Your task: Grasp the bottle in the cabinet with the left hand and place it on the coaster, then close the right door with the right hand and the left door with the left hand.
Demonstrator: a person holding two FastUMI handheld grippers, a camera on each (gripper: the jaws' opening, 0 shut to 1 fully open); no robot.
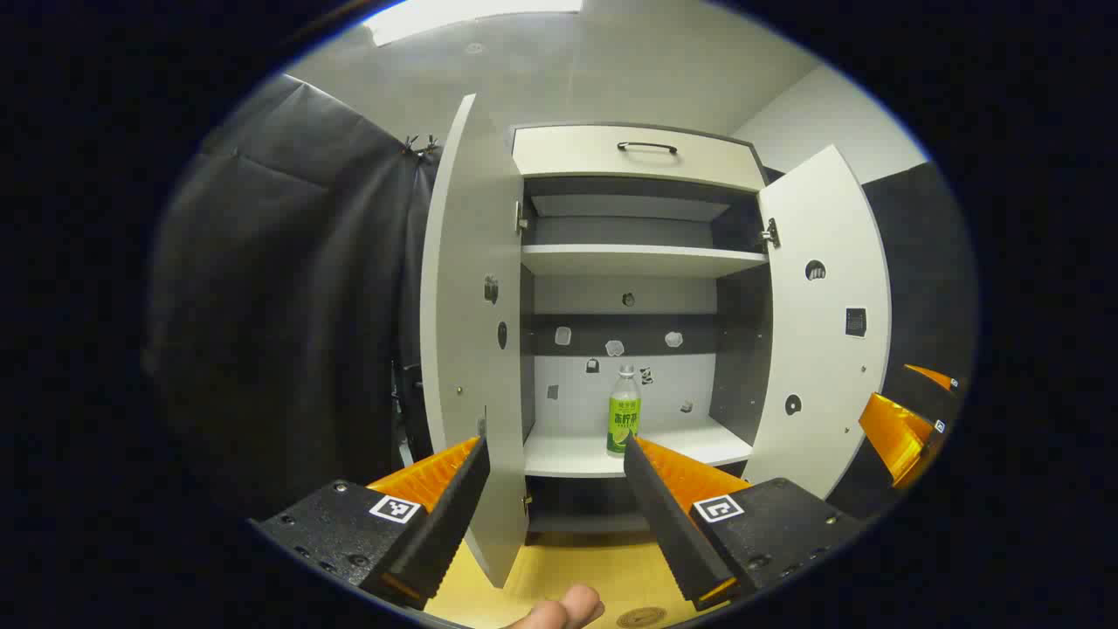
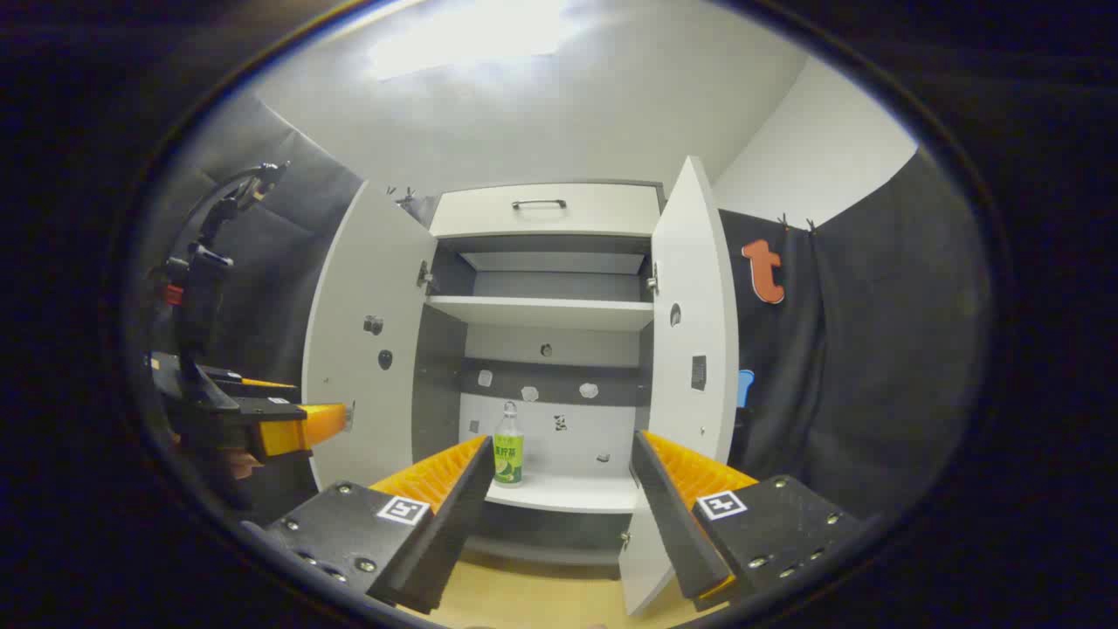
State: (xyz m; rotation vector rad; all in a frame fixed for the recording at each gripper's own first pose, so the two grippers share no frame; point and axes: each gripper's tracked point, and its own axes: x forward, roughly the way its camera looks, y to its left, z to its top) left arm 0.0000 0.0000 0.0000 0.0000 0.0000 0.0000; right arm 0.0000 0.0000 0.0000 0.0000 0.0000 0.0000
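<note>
Pretty even light from a ceiling panel (image 1: 472, 16) that's blown out up top in both views, cabinet (image 1: 638, 288) sharp and shadowed below its shelves, heavy fisheye bending at the dim edges.

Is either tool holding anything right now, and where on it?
Nothing is held. Both the left tool and the right tool are open, and the bottle stands untouched on the cabinet shelf.
</note>
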